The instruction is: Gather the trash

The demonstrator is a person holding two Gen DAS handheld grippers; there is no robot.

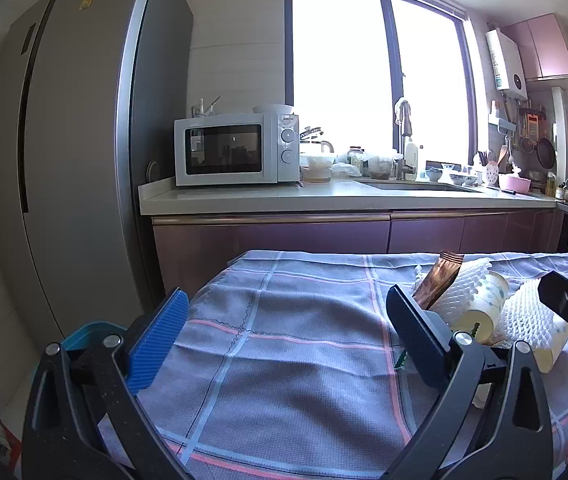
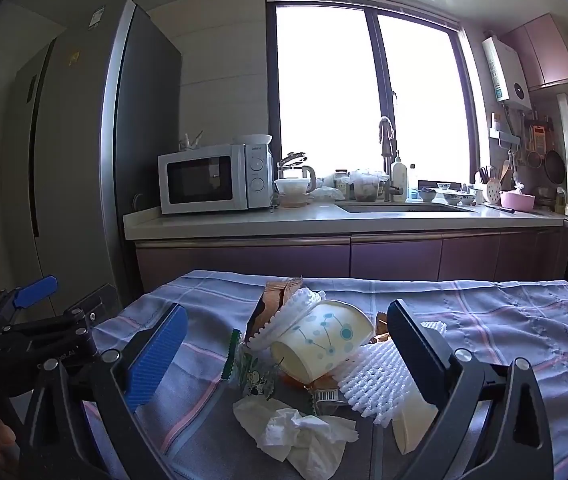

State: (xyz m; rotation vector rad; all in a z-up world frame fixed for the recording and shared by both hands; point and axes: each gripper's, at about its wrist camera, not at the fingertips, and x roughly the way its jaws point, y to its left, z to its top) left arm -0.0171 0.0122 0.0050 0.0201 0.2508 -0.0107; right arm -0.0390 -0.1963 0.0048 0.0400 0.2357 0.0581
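Left hand-held gripper (image 1: 284,332): jaws spread wide, nothing between them, bare checked cloth (image 1: 292,320) below. Right hand-held gripper (image 2: 288,344): jaws equally wide, nothing gripped, straddling the trash heap on the clothed surface. Nearest, crumpled tissue (image 2: 304,432); then white foam netting (image 2: 376,380), a tipped paper cup (image 2: 324,344), a brown packet (image 2: 275,296). Beyond: counter (image 2: 324,220), microwave (image 2: 211,178), window (image 2: 364,92).

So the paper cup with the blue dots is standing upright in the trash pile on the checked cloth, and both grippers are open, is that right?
Not quite. The right wrist view shows the paper cup lying on its side, mouth toward the camera, not upright. The rest holds: it is in the trash pile on the checked cloth, and the left gripper and right gripper are open.
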